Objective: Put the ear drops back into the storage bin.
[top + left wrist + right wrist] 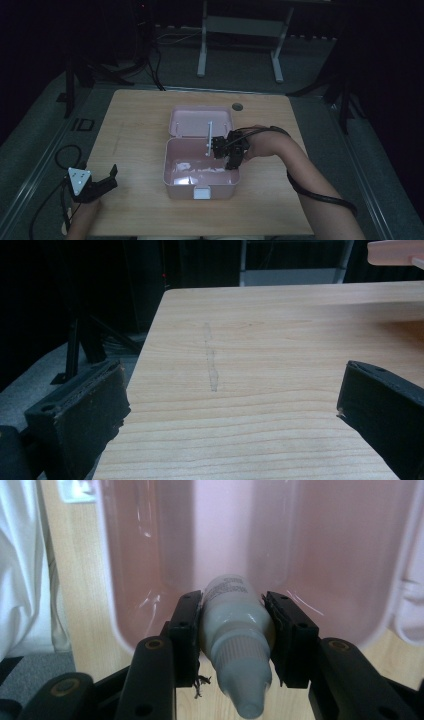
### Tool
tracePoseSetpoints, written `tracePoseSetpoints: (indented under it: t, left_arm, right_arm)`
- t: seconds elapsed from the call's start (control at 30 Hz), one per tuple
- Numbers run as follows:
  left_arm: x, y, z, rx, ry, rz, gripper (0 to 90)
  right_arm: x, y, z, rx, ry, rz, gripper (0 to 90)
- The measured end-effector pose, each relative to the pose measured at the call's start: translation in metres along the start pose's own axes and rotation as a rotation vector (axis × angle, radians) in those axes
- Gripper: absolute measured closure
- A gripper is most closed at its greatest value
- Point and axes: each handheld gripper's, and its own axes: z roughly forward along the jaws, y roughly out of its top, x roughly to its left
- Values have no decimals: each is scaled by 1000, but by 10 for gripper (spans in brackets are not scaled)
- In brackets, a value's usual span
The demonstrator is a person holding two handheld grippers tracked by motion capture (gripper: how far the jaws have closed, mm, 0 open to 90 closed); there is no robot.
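Item: small white plastic dropper bottle, in transit to open pink plastic box; stowing judged not finished.

High view: right claw at the box's right rim, over its interior; box lid laid back behind; left claw well left of the box on the wooden table, apart from it.
Left gripper view: left claw spread wide, holding nothing, bare table between.
Right gripper view: right claw clamped on the bottle's sides, nozzle toward camera, bottle's base over the box's hollow. Remaining: lower, release, probably shut lid.
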Motion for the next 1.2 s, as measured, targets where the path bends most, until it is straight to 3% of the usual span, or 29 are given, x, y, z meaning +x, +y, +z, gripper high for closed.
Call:
tracePoseSetpoints:
  t: [0.33,0.67,1.2]
  left_arm:
    - [0,0,0,-2,-2,-1,3]
    - [0,0,0,-1,-3,-1,3]
    - [0,0,0,-3,-4,1,3]
  right_arm:
    - [-2,16,38,8,22,-16,597]
    - [-1,24,72,66,32,-68,598]
    - [-7,25,96,104,23,-19,597]
